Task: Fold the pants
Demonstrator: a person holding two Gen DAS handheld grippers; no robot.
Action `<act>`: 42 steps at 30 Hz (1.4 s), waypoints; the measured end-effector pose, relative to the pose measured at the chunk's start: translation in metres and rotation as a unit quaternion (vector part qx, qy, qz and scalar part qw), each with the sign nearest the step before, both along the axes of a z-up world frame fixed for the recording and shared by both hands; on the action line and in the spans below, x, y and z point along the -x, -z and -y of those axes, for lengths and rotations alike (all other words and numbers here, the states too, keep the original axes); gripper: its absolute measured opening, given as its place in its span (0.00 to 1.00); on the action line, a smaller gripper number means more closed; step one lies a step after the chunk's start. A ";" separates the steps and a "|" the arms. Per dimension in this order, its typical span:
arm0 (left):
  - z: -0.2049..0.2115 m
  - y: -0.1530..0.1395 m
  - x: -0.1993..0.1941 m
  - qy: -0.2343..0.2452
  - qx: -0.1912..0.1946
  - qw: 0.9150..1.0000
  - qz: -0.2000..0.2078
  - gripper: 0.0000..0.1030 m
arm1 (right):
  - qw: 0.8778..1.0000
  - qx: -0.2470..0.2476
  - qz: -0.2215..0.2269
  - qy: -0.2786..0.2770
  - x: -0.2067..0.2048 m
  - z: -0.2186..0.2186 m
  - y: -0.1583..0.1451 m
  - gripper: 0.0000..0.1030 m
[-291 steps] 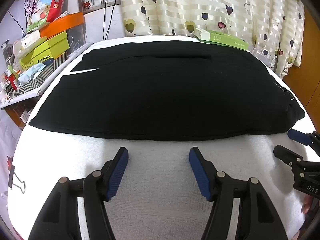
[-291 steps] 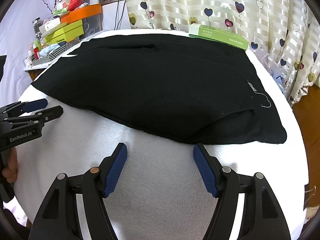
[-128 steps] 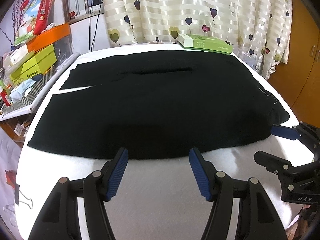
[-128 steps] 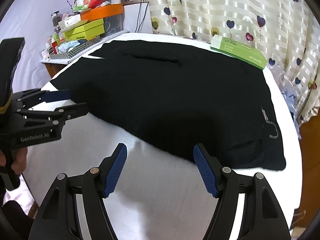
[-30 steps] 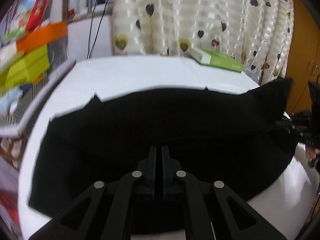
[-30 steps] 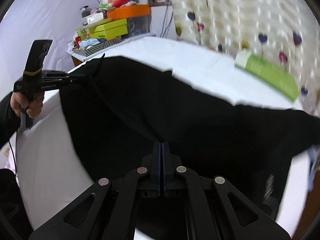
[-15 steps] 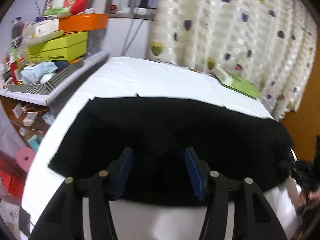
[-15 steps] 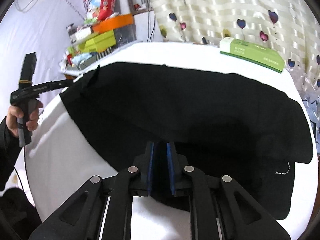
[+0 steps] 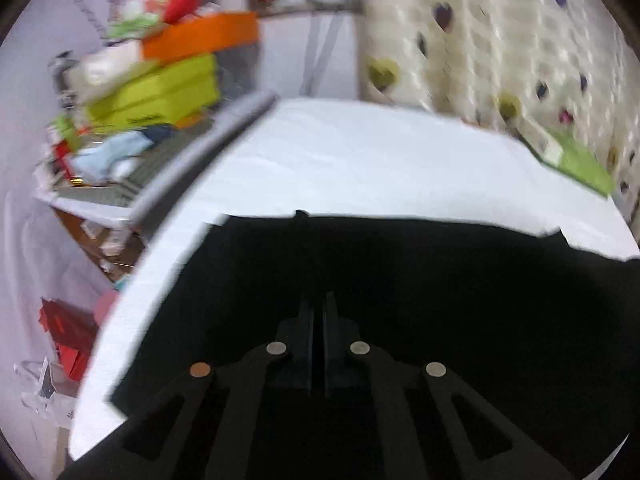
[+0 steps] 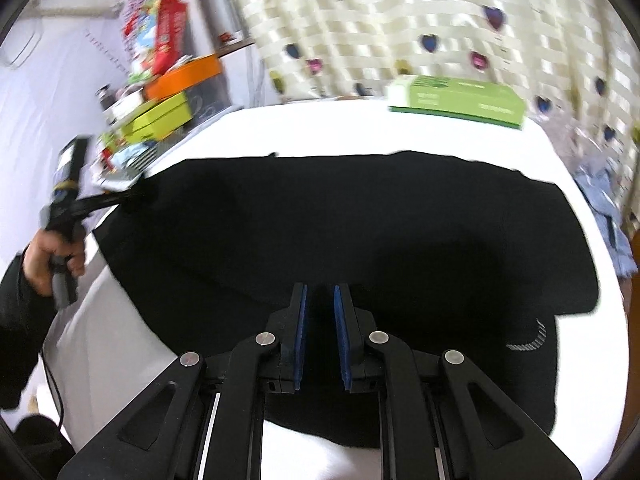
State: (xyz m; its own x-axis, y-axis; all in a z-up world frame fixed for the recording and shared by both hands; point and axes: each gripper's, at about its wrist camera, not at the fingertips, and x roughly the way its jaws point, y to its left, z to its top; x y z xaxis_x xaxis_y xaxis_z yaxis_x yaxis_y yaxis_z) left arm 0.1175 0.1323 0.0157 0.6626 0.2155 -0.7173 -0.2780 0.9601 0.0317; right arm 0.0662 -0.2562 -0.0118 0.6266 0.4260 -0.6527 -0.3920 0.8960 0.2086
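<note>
Pants (image 10: 360, 232) now lie doubled on the white table (image 10: 320, 128), folded edge at 12 o'clock; earlier they lay spread to the far side, near the green box (image 10: 460, 104). First fold looks done.

Right gripper (image 10: 320, 336): jaws slightly apart, cloth beneath, not clamped; a second ago they were closed.

Left gripper (image 9: 318, 344): jaws nearly together over dark cloth, a thin gap visible; whether fabric is pinched I cannot tell. In the right view it sits at 9 o'clock by the pants' corner.

Judgement: release under way; second fold next.
</note>
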 end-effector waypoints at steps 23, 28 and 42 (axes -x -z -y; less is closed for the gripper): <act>-0.041 -0.009 0.030 -0.012 0.091 0.995 0.048 0.04 | 0.934 -0.180 -0.071 0.302 -0.002 0.128 0.008 0.57; -0.040 -0.009 0.025 -0.005 0.089 0.995 0.049 0.04 | 0.933 -0.182 -0.083 0.300 -0.023 0.139 0.015 0.57; -0.046 -0.054 0.032 0.012 0.087 0.992 0.095 0.04 | 0.945 -0.211 -0.012 0.251 0.011 0.129 -0.042 0.09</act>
State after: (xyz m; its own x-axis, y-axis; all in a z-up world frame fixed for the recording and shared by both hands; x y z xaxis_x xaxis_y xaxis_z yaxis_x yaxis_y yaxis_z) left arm 0.0859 0.1782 0.0694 0.7922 0.0827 -0.6046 -0.2405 0.9529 -0.1847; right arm 0.0556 -0.3851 0.0301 0.8060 0.3034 -0.5083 0.0705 0.8033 0.5914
